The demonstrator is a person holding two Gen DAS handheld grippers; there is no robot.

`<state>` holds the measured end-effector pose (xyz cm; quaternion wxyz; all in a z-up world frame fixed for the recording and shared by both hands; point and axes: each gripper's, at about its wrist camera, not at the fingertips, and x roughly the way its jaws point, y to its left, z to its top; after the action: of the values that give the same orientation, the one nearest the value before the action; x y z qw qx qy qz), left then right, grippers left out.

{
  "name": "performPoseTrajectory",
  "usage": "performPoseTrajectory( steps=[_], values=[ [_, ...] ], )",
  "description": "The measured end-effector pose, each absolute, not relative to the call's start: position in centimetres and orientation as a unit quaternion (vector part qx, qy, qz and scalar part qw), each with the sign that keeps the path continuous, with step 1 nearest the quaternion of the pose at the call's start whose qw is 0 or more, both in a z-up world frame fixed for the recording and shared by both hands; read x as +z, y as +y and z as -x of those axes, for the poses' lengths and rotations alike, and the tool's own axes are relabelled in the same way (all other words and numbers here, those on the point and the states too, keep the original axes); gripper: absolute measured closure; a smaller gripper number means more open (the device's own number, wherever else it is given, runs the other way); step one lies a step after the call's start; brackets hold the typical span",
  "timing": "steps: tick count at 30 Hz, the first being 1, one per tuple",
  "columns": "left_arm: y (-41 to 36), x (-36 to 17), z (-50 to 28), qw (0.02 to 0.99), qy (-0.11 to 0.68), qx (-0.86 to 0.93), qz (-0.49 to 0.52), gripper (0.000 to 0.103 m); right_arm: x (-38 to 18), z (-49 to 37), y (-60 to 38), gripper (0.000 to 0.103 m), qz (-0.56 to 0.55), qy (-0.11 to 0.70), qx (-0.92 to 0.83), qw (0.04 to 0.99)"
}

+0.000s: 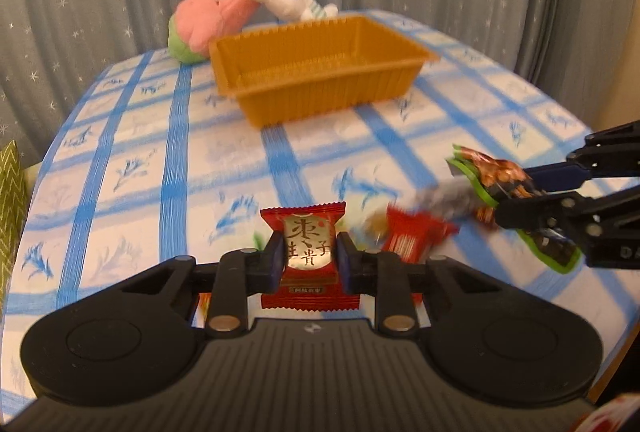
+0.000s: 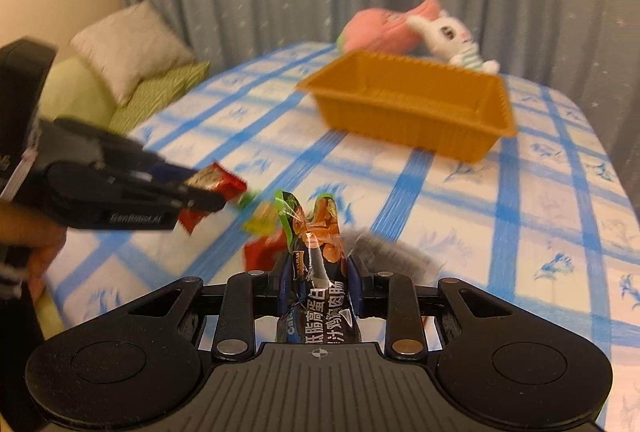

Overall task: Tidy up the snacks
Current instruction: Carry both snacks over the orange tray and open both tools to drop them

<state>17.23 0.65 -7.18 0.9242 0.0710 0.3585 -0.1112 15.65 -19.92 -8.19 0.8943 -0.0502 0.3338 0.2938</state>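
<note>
Clearly "SenRobotAI" marks the left claw (image 2: 208, 198) gripping a red packet (image 1: 307, 252)

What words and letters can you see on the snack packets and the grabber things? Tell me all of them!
"枣", "生", "贵", "子": big characters on the red packet in the left gripper.
Small label strip lower on that packet: too small to read.
"低脂高蛋白", partly cut off: on the dark sausage packet in the right gripper.
Second line below it: creased, only partly readable.
"SenRobotAI", roughly: on the left gripper's side, blurred.
</note>
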Motion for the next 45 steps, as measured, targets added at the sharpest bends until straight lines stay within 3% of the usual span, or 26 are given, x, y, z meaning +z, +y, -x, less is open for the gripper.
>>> performPoseTrajectory(
  steps=[17, 33, 45],
  values=[
    [-0.7, -1.9, -29.6, 0.948, 0.297, -0.109, -0.003, 0.079, -2.2, -27.9, -21.8, 0.074, -0.032, 0.284, 0.193, 0.939],
    [-0.3, -4.2, -38.9, 0.955, 0.287, -0.073, 0.020, 0.079, -4.5, -39.5, -21.0, 0.074, -0.074, 0.292, 0.157, 0.941],
    [-0.3, -6.9, -41.6, 0.949, 0.306, -0.073, 0.013, 0.075, -7.2, -42.8, -20.4, 0.074, -0.070, 0.321, 0.150, 0.932]
  ],
)
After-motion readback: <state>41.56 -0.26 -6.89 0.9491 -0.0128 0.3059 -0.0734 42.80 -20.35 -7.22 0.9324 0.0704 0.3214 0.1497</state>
